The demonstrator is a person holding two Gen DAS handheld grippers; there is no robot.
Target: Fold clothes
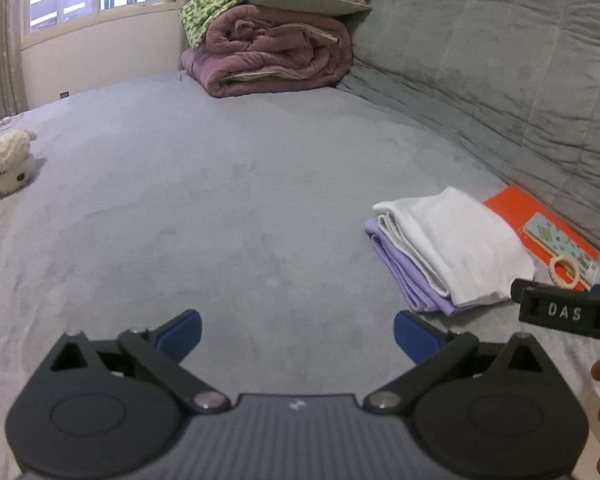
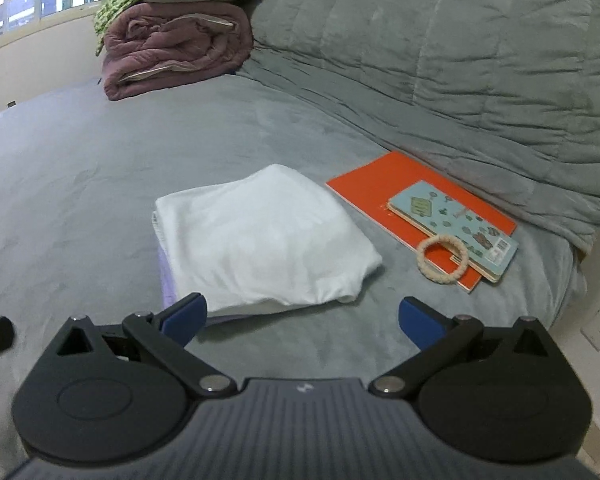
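A folded white garment [image 2: 266, 236] lies on top of a folded lilac garment [image 2: 167, 280] on the grey bed [image 2: 100, 160]. The same stack shows at the right of the left wrist view, white garment [image 1: 456, 240] over lilac garment [image 1: 404, 276]. My right gripper [image 2: 300, 322] is open and empty, just in front of the stack's near edge. My left gripper [image 1: 298, 336] is open and empty over bare bed [image 1: 220, 200], to the left of the stack. Part of the right gripper's body [image 1: 564, 312] shows at the right edge of the left wrist view.
An orange notebook [image 2: 384, 184] with a small blue book [image 2: 452, 224] and a woven ring [image 2: 442, 260] lies right of the stack, by a grey quilted backrest [image 2: 460, 60]. A rolled mauve duvet [image 1: 268, 52] with pillows sits at the back. A white plush toy [image 1: 8, 164] lies far left.
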